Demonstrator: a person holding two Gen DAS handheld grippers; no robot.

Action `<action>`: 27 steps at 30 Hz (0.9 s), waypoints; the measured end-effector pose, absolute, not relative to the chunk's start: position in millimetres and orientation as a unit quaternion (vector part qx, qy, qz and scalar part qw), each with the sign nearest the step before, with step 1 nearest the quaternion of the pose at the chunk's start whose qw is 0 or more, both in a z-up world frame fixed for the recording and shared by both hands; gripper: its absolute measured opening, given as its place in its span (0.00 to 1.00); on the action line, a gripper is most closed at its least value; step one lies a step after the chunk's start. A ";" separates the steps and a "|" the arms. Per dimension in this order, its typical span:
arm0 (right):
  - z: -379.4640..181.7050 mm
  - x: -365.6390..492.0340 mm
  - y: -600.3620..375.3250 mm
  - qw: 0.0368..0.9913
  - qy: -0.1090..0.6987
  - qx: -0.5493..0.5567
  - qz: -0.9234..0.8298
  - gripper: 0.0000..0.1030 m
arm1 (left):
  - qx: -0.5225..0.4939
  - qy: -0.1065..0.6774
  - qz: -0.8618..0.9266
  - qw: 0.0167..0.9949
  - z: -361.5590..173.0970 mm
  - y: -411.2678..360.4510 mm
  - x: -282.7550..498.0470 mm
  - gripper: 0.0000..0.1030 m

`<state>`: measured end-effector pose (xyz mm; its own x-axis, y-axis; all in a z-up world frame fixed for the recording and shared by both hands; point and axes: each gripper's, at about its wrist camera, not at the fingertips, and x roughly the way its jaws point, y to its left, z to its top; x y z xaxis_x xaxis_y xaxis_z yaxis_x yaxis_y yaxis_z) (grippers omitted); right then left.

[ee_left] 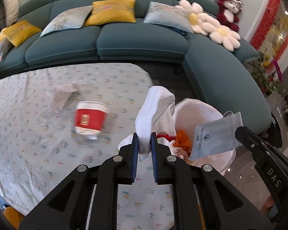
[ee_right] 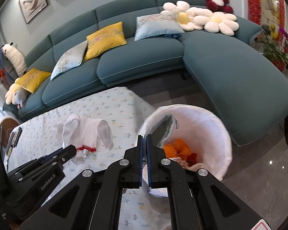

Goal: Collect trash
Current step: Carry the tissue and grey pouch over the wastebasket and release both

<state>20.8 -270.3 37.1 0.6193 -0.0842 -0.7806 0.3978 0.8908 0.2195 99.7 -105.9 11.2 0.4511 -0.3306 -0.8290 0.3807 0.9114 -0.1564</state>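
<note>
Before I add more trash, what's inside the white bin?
Inside the white bin: orange scraps, a red piece. The grey pouch and right tool cover the rest.

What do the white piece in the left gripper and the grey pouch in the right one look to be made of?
White piece: soft knitted or waffle-weave cloth, matte; it droops in folds, with a red stitched edge. Grey pouch: thin matte fabric or paper-like sheet, printed, with a gathered mouth; which one is unclear.
</note>
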 end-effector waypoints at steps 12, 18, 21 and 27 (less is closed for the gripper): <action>15.4 -12.7 -328.0 0.867 0.412 0.222 -0.173 0.04 | 0.069 0.491 -0.250 0.832 -4.1 -179.9 75.5 0.12; 1.7 -21.5 -348.7 0.857 0.414 0.244 -0.184 0.04 | 0.080 0.501 -0.260 0.822 -17.3 -204.1 72.8 0.13; -3.7 -22.5 -354.9 0.854 0.417 0.247 -0.188 0.04 | 0.084 0.506 -0.263 0.817 -24.6 -212.0 72.7 0.14; -13.8 -17.1 -360.2 0.848 0.425 0.250 -0.192 0.04 | 0.080 0.509 -0.255 0.818 -30.9 -216.0 76.5 0.26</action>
